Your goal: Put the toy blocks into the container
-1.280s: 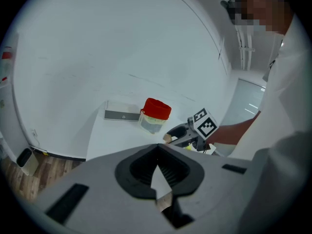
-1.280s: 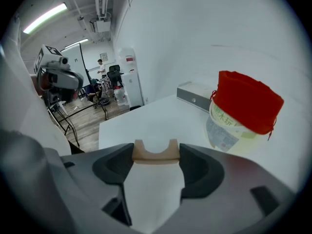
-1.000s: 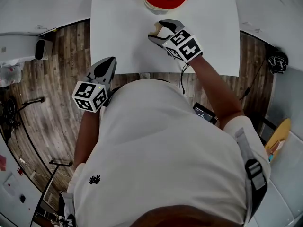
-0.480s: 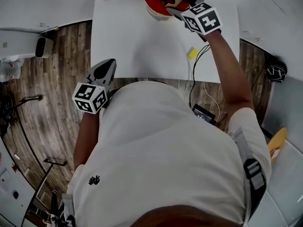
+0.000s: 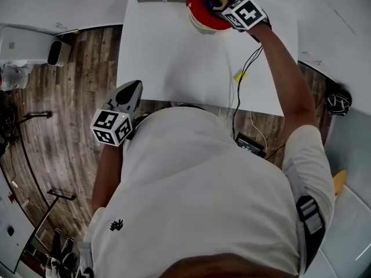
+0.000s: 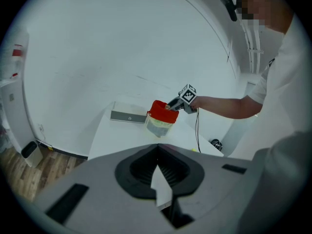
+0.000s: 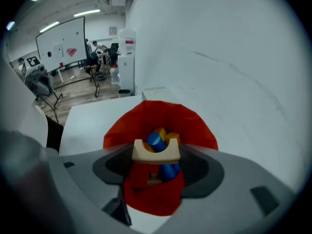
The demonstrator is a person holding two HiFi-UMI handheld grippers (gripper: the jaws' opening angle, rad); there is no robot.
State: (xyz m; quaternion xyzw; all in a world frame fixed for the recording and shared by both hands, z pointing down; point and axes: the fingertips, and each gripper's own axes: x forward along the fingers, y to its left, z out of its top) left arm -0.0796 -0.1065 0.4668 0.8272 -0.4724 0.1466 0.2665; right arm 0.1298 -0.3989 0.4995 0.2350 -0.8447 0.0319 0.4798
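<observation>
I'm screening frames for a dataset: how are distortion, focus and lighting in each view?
Head view: fisheye bows the table edges; light even, shadows faint. Left gripper view: dark round vignette, near jaws soft, container small yet clear. Right gripper view: arch block fairly sharp, jaws beside it blurred, ceiling lights bright at upper left.

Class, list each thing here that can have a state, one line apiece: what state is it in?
right gripper: shut on arch block, above container.
arch block: gripped, not yet dropped.
left gripper: shut, empty.
container: upright, open, blocks inside.
yellow piece: lying loose on table.
</observation>
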